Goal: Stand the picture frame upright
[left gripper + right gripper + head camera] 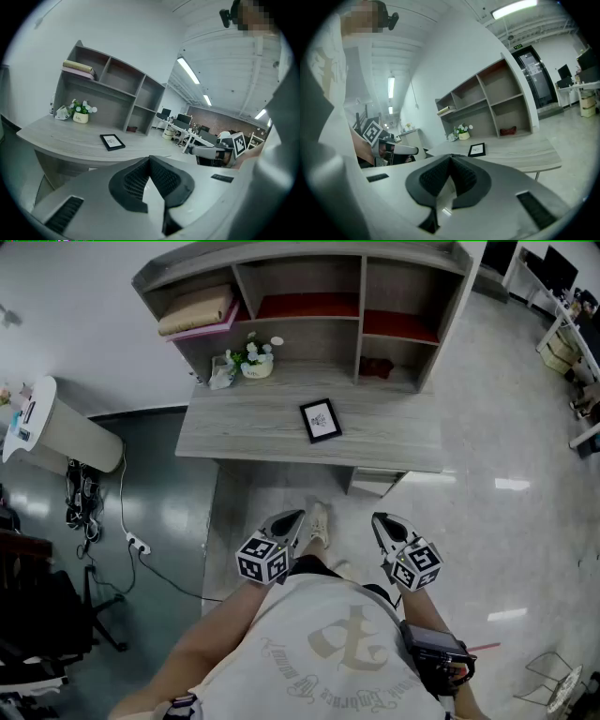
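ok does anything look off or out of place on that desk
The picture frame lies flat, face up, on the desk instead of standing, and it sits slightly askew to the desk's edges. Nothing else stands out: the small flower pot is upright and nothing looks spilled or broken.

desk (244, 432): matt grey wood grain | floor (506, 409): glossy, polished | picture frame (321, 420): smooth black rim
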`<state>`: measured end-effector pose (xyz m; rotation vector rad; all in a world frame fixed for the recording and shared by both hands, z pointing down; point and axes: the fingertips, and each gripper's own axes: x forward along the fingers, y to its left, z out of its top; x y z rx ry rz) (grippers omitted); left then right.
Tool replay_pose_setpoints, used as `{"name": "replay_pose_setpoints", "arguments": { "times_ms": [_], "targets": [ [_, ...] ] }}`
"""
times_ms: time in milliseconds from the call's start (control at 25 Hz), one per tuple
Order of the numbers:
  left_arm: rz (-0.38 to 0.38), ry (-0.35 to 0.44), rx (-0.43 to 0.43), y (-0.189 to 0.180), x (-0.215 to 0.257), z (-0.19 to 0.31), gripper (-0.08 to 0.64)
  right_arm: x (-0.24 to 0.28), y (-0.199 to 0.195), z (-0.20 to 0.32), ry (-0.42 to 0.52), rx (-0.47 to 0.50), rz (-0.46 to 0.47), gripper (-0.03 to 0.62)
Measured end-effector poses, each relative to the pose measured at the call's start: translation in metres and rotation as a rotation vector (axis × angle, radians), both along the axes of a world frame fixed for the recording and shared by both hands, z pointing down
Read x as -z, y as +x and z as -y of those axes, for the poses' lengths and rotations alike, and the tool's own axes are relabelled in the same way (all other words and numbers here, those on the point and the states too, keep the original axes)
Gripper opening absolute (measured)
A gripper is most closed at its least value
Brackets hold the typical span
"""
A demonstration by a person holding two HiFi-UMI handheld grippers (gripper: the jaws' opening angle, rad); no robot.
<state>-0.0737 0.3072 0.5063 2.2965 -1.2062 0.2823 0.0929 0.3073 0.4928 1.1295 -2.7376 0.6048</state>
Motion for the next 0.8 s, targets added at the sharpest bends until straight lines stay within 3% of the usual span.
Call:
{"name": "replay_pose_setpoints", "arguments": {
  "times_ms": [320, 800],
  "targets": [
    [0.003, 0.003, -0.003, 0.009, 0.000, -0.018, 0.008, 0.004, 0.003, -0.013, 0.012, 0.006, 0.007, 0.003],
    [0.028, 0.007, -0.007, 0.015, 0.005, -0.015, 0.008, 0.011, -0.011, -0.018, 0.024, 0.097, 0.021, 0.005]
  ]
}}
